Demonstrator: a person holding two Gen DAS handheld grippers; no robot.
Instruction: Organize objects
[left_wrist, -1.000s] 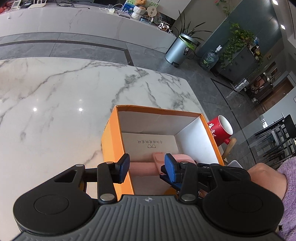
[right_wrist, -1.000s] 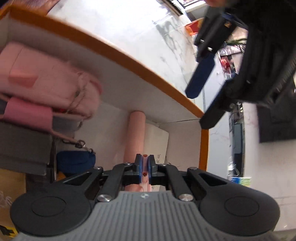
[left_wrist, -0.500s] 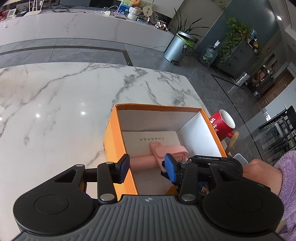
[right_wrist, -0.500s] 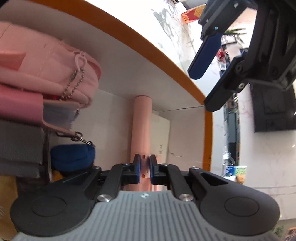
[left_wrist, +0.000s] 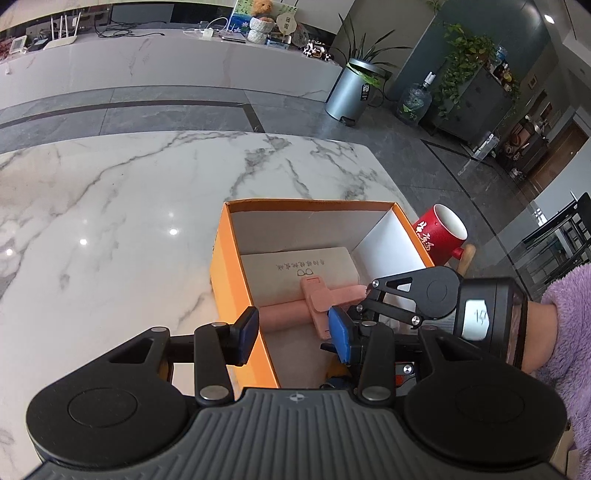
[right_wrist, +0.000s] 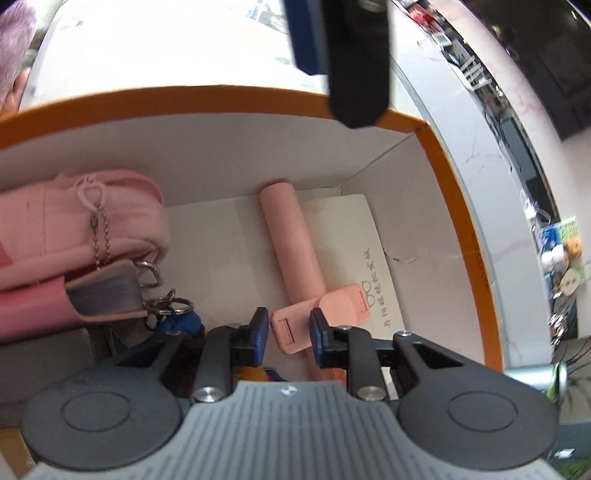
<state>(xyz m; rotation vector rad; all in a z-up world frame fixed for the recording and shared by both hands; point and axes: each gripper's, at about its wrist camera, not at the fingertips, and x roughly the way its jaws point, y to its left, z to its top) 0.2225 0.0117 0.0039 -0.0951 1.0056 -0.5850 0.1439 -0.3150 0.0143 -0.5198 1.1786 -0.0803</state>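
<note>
An orange box (left_wrist: 236, 295) with white inside walls stands on the marble table. A pink handled tool (right_wrist: 291, 251) lies on the box floor, partly on a beige case (right_wrist: 365, 258); it also shows in the left wrist view (left_wrist: 317, 299). My right gripper (right_wrist: 286, 332) is open inside the box, its pads either side of the tool's flat head without gripping it. My left gripper (left_wrist: 291, 330) is open and empty above the box's near left wall. A pink pouch (right_wrist: 74, 221), a key ring (right_wrist: 166, 306) and a blue item (right_wrist: 181, 325) lie at the box's left.
A red mug (left_wrist: 443, 232) stands just right of the box near the table edge. The marble table (left_wrist: 110, 206) stretches left and far of the box. A purple sleeve (left_wrist: 565, 332) is at the right. Floor, a bin and plants lie beyond.
My right gripper opened and let go of the pink tool, which now lies on the box floor. The right gripper drew back and up. The left gripper rose slightly.
</note>
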